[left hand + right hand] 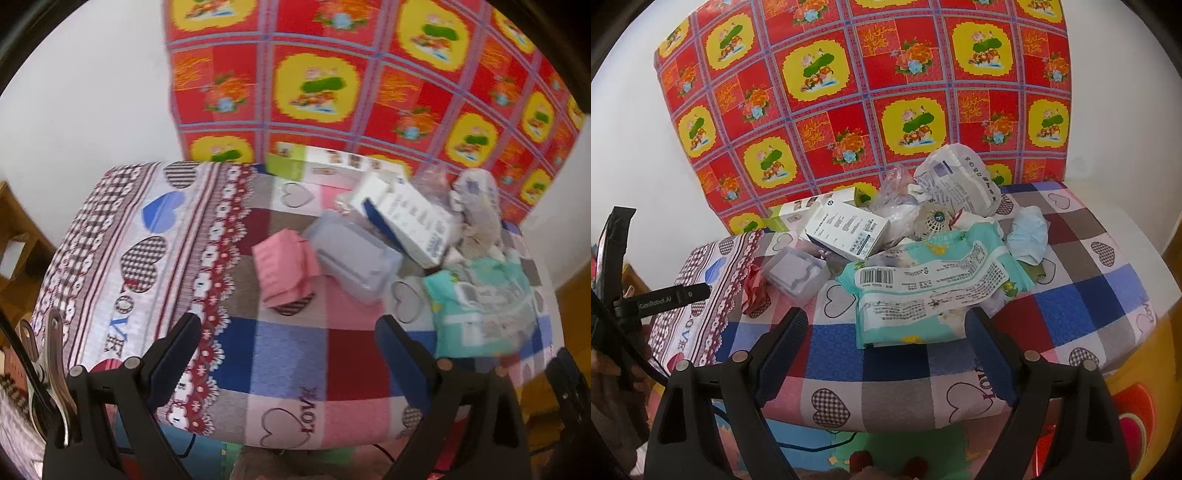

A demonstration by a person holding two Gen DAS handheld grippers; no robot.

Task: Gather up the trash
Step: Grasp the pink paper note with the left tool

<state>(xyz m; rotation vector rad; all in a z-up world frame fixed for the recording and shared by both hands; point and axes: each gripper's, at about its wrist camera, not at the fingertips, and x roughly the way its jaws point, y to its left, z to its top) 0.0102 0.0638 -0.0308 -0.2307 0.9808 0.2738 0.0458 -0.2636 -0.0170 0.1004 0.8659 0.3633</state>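
1. We find the trash heaped on the far half of the table (1082, 295), on a patchwork heart cloth, against a red flowered sheet (849, 92).
2. The left gripper (288, 339) hangs over the near edge with its jaws spread and nothing between them. The right gripper (886, 332) is likewise spread and empty, its right finger just short of the teal wrapper (923, 295).
3. The teal wrapper lies flat and nearest to us. We judge it light, limp and somewhat slick; a pinch on its free near edge should lift it, though it may sag.
4. The pink crumpled paper (284, 271) sits apart at the left of the heap, soft and light; any raised fold will serve.
5. The clear plastic tray (354, 254) beside it looks stiff but thin, likely to crack or slip; take it by a wall.
6. The white box (849, 229) leans on the heap. It is rigid and light, and best taken across a narrow side.
7. The left view is blurred, so the items behind the box are uncertain there; the right view shows a white bag (960, 184) and a pale blue crumpled mask (1028, 236), both soft.
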